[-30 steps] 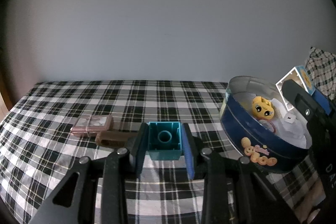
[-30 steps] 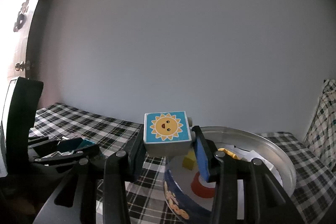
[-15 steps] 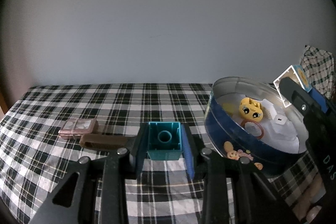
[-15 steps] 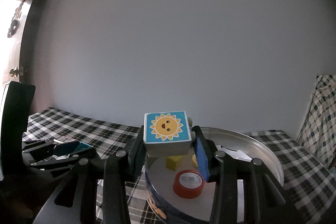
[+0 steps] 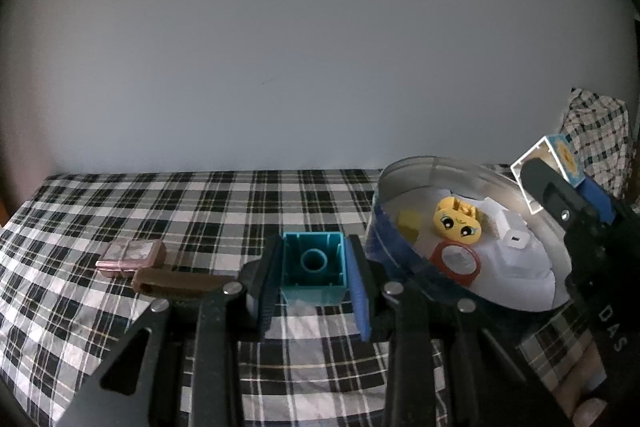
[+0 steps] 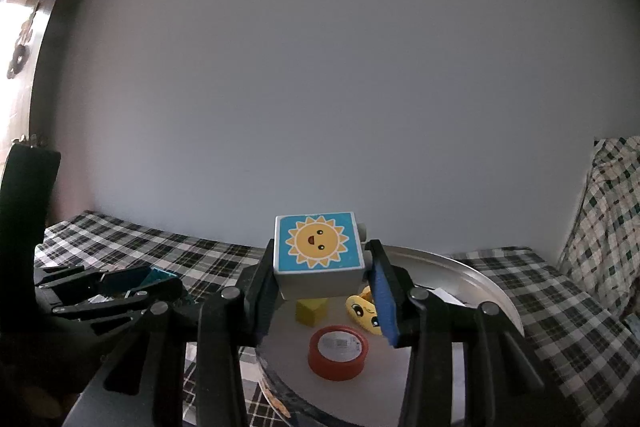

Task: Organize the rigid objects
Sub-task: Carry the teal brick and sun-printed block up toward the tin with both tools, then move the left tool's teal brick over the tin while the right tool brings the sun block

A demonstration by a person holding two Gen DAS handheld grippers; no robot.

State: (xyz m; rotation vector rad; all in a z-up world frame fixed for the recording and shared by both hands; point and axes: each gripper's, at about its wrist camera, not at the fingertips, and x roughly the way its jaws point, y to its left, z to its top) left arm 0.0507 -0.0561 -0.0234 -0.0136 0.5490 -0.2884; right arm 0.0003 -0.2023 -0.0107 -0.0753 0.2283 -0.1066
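- Left gripper [image 5: 314,277] clamped on teal block [image 5: 313,267], above checked bed [image 5: 160,203].
- Right gripper [image 6: 324,287] pinching sun block [image 6: 318,253] over round tin [image 6: 460,275].
- Probably light, stiff, slick plastic; flat sides best.

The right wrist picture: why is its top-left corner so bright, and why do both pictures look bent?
Right wrist view: daylight glares past a dark door frame, washing out that corner. Both views: fisheye lenses leave dark corners and curve the checked cloth's lines.
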